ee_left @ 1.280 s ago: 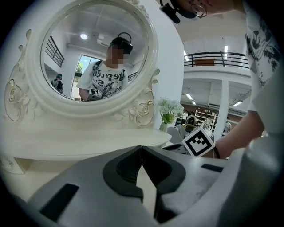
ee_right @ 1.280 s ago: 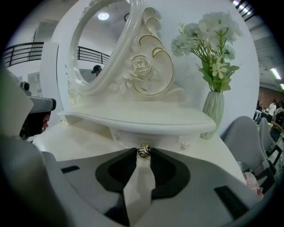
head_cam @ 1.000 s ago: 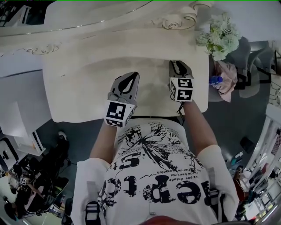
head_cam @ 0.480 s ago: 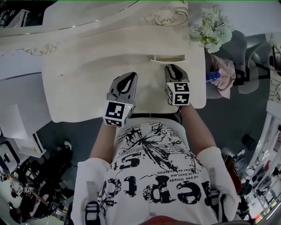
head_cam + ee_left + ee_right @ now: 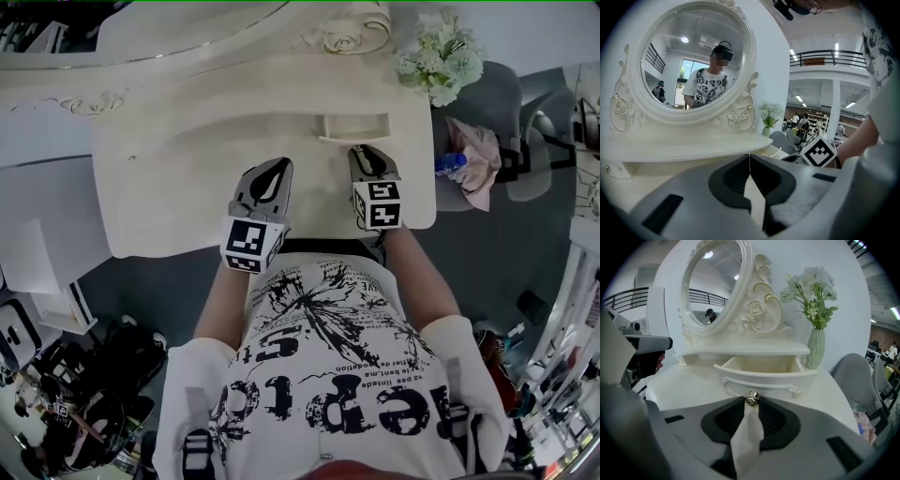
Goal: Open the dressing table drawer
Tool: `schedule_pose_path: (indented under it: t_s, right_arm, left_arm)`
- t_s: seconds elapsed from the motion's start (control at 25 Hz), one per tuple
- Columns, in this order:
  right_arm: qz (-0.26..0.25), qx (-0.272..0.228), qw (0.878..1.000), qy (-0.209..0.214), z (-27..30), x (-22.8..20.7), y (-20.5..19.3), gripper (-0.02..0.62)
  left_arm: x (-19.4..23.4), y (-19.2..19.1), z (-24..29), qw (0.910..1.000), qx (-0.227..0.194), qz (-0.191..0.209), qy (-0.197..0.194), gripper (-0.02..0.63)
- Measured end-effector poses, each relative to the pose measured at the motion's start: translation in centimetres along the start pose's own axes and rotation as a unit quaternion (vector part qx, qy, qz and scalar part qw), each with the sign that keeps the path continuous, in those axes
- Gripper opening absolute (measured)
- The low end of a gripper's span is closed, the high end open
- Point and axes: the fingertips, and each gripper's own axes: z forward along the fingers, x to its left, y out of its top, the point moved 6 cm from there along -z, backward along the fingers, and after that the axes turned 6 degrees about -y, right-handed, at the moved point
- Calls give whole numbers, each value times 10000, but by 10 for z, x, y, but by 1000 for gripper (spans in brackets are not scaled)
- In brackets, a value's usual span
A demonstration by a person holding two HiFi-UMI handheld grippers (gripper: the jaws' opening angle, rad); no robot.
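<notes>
The right tongs (image 5: 751, 404) pinch the knob (image 5: 751, 398) of the open drawer (image 5: 761, 369); the left tongs (image 5: 749, 157) seem pressed together.

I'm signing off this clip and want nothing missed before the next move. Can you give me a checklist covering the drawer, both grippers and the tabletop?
1. Grip: ok, the right gripper has its jaws closed on the knob.
2. Opening: ok, the drawer is partly out, inside showing.
3. Travel left: cannot tell.
4. Other hand: ok, the left gripper is shut, empty, left of the drawer.
5. Path: ok, the tabletop before the drawer front is bare.
6. Obstacles: ok, the vase stands right of the drawer, off its path.
</notes>
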Motion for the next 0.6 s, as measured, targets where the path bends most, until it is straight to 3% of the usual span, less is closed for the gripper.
schedule_pose_path:
  t_s: [0.32, 0.6]
  right_arm:
    - [138, 34, 9999, -8, -10, -1, 5, 109]
    - [110, -771, 9969, 44, -56, 1, 49, 82]
  left_arm:
    - [-7, 4, -7, 9999, -30, 22, 128, 20]
    - [-8, 22, -11, 9995, -206, 66, 239, 20]
